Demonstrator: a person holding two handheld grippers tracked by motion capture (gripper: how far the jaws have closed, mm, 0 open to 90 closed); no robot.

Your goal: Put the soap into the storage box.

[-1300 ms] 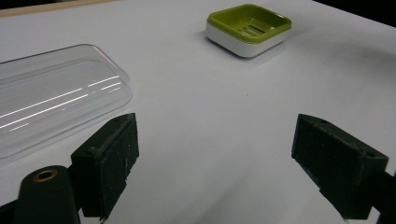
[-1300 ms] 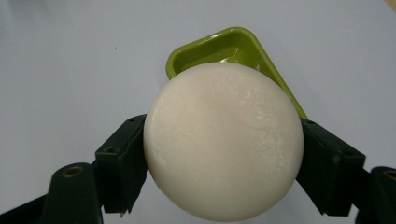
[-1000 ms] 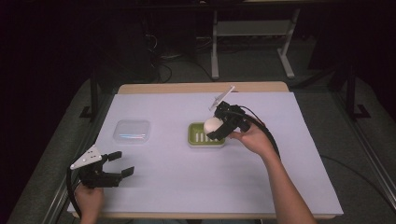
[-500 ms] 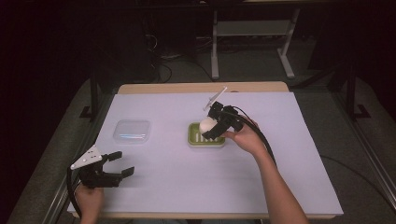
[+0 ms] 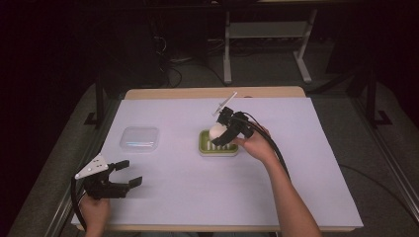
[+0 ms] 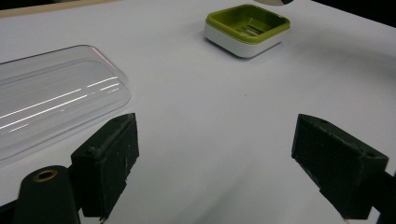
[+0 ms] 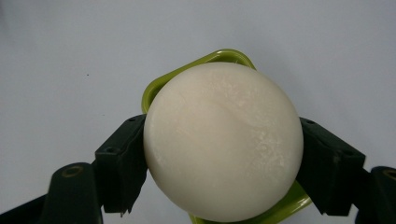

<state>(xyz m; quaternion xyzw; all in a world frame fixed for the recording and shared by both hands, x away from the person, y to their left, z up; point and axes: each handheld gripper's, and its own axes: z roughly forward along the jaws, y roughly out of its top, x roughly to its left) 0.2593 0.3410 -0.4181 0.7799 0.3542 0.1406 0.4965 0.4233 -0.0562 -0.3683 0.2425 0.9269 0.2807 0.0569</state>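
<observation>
Clamping a round white soap (image 7: 223, 142) between its two black jaws, the right gripper (image 5: 223, 133) hangs just above the green dish (image 5: 218, 144) near the middle of the table (image 5: 306, 163); in its own view the soap covers most of the dish below it, a green rim (image 7: 219, 56) peeking out above and below. By my judgement the pickup and carry are done, and what is left is lowering the soap into the ribbed tray and letting go. The left gripper (image 5: 117, 178) sits at the near left edge, jaws wide apart and holding nothing, with the clear lid (image 5: 140, 139) just ahead of it. Against the frames before, the right gripper has come in leftward and down over the dish, while the left has barely shifted
</observation>
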